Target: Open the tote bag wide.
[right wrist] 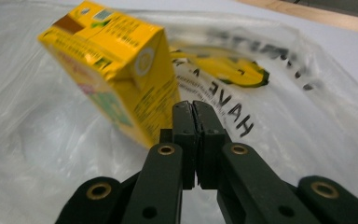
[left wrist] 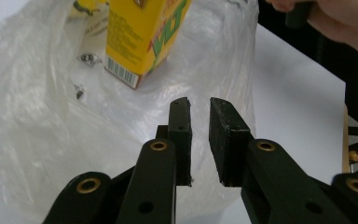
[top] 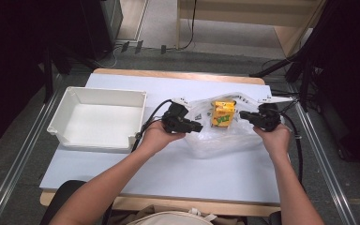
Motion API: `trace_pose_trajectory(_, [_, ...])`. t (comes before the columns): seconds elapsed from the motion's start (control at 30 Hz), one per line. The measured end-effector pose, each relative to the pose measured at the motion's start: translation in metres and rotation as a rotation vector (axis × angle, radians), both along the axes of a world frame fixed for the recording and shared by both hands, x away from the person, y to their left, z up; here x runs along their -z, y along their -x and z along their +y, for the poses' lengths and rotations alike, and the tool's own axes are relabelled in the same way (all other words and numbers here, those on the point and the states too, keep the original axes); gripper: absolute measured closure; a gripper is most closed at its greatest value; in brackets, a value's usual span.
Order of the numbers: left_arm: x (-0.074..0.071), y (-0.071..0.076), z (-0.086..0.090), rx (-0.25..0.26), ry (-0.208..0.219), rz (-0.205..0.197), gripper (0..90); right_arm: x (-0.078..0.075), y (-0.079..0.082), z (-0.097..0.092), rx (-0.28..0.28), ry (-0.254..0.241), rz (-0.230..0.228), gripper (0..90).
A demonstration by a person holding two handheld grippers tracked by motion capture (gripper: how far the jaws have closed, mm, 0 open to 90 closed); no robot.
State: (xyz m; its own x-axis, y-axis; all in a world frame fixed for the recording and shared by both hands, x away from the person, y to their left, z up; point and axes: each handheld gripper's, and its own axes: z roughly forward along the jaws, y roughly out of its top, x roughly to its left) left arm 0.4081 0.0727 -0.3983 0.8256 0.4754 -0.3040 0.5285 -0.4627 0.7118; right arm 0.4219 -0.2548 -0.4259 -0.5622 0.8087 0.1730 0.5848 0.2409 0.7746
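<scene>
Looking down from the high view: yellow carton (top: 223,113) sits in clear plastic bag (top: 225,129) on table (top: 168,168), between both grippers. Left gripper view: left gripper (left wrist: 199,105) slightly parted, empty; bag may sag. Right gripper view: right gripper (right wrist: 195,108) clamped, seemingly pinching film; carton could topple.

Green letters "VLT" are read on the front of the yellow cardboard drink carton (left wrist: 142,35); a barcode is printed near its lower edge. On the clear thin plastic bag (right wrist: 279,116), black capitals reading "HAVE A" are seen beside a yellow smiley sign; the remaining print is blurred.
</scene>
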Motion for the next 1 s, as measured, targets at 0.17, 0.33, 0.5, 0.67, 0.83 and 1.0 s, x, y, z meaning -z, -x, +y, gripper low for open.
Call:
trace_pose_trajectory(0.17, [-0.009,-0.014,-0.004,-0.014,-0.006,-0.028,85.6,0.003,0.017,0.001,-0.03,0.001,0.002,90.0])
trace_pose_trajectory(0.33, [-0.016,-0.033,-0.011,-0.044,-0.043,-0.083,90.0,0.008,0.03,0.002,-0.073,0.015,-0.015,89.2])
trace_pose_trajectory(0.5, [-0.016,-0.053,-0.02,-0.103,-0.052,-0.086,90.0,0.013,0.042,0.005,-0.106,0.006,-0.009,89.2])
trace_pose_trajectory(0.67, [-0.012,-0.068,-0.033,-0.119,-0.086,-0.096,90.0,0.017,0.044,0.009,-0.126,0.021,-0.004,89.3])
trace_pose_trajectory(0.83, [0.003,-0.082,-0.042,-0.125,-0.099,-0.078,90.0,0.021,0.042,0.012,-0.134,0.035,0.0,88.7])
trace_pose_trajectory(1.0, [0.024,-0.091,-0.049,-0.127,-0.138,-0.069,90.0,0.028,0.036,0.011,-0.129,0.027,0.015,88.3])
